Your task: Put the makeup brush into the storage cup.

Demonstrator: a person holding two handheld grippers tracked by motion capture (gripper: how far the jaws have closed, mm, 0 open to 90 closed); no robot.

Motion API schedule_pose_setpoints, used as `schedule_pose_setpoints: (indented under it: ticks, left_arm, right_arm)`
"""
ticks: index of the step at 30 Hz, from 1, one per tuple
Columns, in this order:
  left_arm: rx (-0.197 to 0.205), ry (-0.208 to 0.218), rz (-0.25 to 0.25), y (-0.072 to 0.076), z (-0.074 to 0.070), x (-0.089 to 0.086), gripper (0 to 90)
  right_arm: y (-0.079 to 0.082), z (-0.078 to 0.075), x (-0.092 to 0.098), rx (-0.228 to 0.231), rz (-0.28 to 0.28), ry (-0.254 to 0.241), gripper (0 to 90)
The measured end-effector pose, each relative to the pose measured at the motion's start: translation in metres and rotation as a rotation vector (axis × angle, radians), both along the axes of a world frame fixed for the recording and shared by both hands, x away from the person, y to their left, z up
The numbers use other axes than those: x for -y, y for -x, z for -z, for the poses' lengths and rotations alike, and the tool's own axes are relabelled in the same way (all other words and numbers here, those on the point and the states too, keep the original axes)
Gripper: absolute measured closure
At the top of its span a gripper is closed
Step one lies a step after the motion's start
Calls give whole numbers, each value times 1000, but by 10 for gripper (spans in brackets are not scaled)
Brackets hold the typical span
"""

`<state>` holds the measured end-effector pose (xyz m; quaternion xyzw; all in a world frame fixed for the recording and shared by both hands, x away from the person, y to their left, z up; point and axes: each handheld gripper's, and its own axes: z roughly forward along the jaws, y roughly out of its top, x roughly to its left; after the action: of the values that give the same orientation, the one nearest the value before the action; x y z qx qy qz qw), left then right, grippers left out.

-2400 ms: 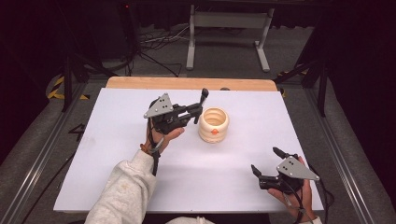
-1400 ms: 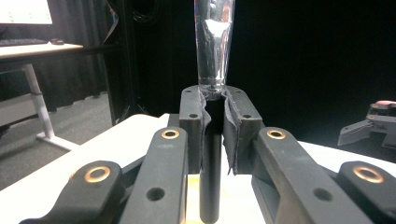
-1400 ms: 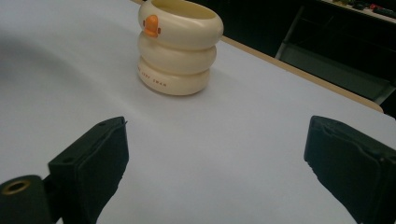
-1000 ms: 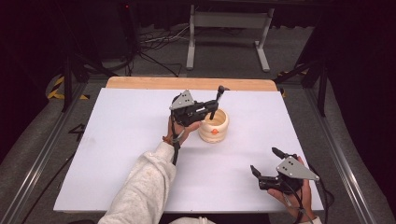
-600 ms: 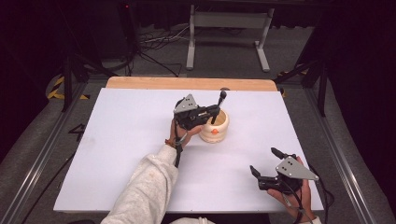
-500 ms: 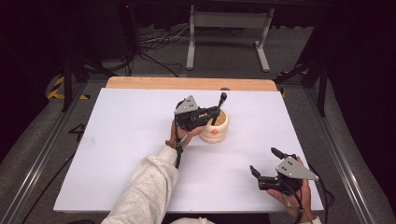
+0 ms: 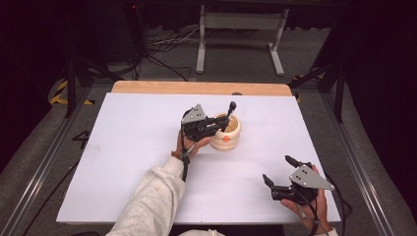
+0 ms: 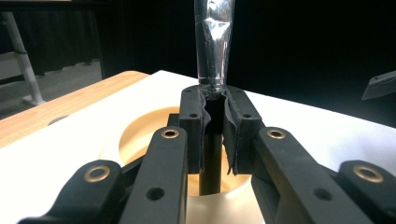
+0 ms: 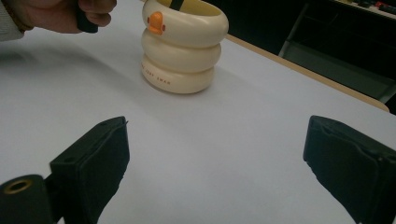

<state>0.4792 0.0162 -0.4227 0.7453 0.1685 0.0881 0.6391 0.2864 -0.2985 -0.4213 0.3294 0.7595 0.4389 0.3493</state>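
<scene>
1. Left gripper [image 7: 222,119] is clamped tight on a dark pen [image 8: 212,70], holding it upright with its lower end inside the mouth of the cream ringed holder [image 7: 226,132].
2. Right gripper [image 7: 281,173] rests near the table's [image 7: 123,147] front edge, well apart from the holder, jaws wide with nothing between them.
3. Risk: the pen stands close to the holder's rim; if it snags there on release, it could tip out.
4. Risk: a sideways nudge from the left gripper could shove or topple the holder, since nothing steadies it.
5. Nothing lies between the holder and the right gripper; a metal stand's legs sit on the floor beyond the table.
</scene>
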Motion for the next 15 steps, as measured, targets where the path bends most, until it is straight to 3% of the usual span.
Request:
schedule_pose_setpoints:
  ticks: [15]
  left_arm:
    - [-2, -13, -13, 3, 4, -2, 793]
  right_arm:
    - [0, 0, 0, 5, 4, 8, 83]
